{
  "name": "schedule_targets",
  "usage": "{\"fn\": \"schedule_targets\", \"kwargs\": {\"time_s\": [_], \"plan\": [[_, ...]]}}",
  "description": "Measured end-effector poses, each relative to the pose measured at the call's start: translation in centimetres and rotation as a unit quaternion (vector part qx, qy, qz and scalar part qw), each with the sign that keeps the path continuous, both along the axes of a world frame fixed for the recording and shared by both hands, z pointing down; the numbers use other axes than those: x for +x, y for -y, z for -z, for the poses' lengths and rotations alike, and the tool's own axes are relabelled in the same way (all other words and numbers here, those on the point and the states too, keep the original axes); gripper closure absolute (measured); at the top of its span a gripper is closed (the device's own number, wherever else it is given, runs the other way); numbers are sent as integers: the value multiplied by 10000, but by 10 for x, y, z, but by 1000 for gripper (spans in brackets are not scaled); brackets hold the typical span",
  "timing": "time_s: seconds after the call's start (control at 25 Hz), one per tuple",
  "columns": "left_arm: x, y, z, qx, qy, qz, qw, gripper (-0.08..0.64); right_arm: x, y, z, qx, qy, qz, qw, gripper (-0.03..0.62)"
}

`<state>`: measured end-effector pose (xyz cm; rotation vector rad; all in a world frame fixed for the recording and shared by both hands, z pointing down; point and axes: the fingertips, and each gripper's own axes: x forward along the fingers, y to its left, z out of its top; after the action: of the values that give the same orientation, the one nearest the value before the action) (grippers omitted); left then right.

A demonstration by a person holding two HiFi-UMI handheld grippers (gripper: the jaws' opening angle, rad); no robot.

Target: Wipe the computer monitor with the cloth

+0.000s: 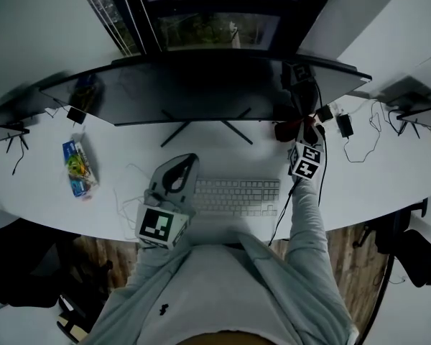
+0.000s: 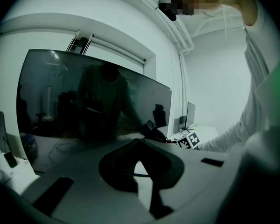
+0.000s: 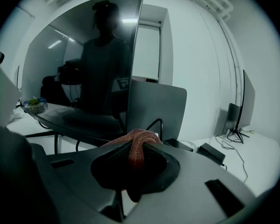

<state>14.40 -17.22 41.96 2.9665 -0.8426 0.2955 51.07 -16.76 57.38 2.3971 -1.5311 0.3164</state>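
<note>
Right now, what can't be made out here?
- Whether cloth touches monitor: head view, right gripper covers the spot.
- Cloth's lower end: right gripper view, hidden inside the jaws' recess.
- Packet print: head view, too small.
- Smudges on the monitor: every view, too dark, reflections.

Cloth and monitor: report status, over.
Right gripper shut on cloth, at right end of monitor. Left gripper shut, empty, beside keyboard. Screen face unobstructed.
</note>
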Motion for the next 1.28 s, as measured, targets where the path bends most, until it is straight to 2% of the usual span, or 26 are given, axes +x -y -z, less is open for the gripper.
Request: {"fn": "schedule_targets", "kwargs": {"time_s": [0.24, 0.6, 0.76, 1.04, 1.28], "plan": [[-2, 1, -1, 12, -11, 57, 10000, 540, -6, 0, -16, -307, 53, 29, 9995, 554], [-18, -4, 2, -6, -59, 234, 9997, 540, -30, 4, -4, -262, -139, 307, 9991, 555], [-34, -7, 3, 36, -122, 376, 9992, 540, -61, 20, 2, -293, -263, 737, 9965, 554], [-68, -6, 5, 45, -190, 620, 9979, 540, -111, 43, 0, -404, -140, 928, 9948, 554], [-110, 5, 8, 35, -264, 1000, 9946, 540, -161, 63, -1, -469, -125, 1254, 9909, 555]]}}
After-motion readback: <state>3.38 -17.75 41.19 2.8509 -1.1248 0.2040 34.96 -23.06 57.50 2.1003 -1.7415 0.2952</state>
